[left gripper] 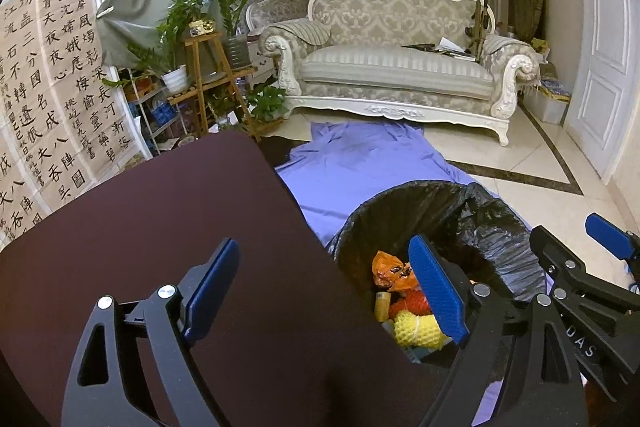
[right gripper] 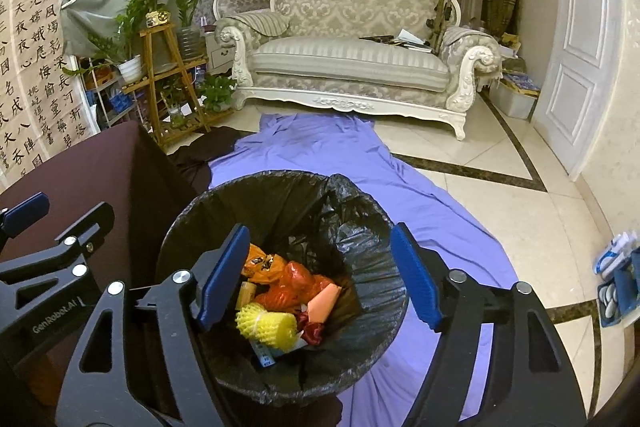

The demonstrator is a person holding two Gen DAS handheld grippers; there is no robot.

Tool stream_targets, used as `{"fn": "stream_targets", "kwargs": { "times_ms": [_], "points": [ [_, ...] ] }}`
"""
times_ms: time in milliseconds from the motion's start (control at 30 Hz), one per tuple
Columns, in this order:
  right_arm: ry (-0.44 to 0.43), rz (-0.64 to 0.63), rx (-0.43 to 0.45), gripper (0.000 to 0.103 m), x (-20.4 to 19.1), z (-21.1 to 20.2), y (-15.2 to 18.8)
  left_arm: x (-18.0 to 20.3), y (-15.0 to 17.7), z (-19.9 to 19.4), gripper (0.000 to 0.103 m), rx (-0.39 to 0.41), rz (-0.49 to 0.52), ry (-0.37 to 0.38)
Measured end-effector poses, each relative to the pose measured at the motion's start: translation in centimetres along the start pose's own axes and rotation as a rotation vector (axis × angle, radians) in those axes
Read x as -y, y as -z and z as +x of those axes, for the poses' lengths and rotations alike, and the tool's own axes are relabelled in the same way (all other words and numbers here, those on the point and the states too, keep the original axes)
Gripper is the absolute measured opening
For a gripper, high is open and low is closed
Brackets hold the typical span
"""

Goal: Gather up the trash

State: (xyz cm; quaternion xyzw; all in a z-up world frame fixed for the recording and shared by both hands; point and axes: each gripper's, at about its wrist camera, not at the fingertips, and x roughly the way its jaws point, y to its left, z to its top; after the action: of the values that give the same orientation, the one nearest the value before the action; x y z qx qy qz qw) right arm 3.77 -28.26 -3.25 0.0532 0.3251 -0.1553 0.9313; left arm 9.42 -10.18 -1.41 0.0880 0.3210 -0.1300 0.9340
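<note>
Foam roll (right gripper: 267,323) lying crosswise in bin (right gripper: 372,291)

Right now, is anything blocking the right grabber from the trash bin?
Nothing visible does. The right gripper hangs open directly over the bin, whose mouth is uncovered, with the yellow foam net and orange wrappers already inside.

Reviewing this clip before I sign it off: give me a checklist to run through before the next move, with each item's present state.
1. Right gripper empty and open, above the bin: ok.
2. Left gripper empty and open, over the table edge: ok.
3. Bin liner folded over the trash bin rim: ok.
4. Trash, including the yellow foam net and orange wrapper, lies inside the bin: ok.
5. Dark table free of trash: cannot tell, only partly in view.
6. Purple sheet free of trash: ok where visible.
</note>
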Motion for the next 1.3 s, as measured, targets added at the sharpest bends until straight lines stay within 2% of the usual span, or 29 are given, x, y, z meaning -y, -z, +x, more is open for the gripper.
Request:
{"fn": "stream_targets", "kwargs": {
  "times_ms": [333,500,933,1300],
  "points": [
    [-0.027,-0.013,0.019,0.078,-1.6,-3.7,1.3,-2.1,2.2,-3.3,0.085,-0.003,-0.035,-0.023],
    [-0.041,-0.033,0.057,0.083,-2.6,-6.2,1.7,-2.9,2.7,-5.2,0.085,0.026,-0.048,-0.036],
    [-0.051,-0.037,0.111,0.084,-3.5,-10.8,2.7,-4.6,4.0,-9.0,0.085,0.065,-0.074,-0.075],
    [-0.047,-0.038,0.143,0.084,-3.5,-12.7,3.1,-5.0,4.6,-10.5,0.085,0.087,-0.095,-0.067]
  ]
}}
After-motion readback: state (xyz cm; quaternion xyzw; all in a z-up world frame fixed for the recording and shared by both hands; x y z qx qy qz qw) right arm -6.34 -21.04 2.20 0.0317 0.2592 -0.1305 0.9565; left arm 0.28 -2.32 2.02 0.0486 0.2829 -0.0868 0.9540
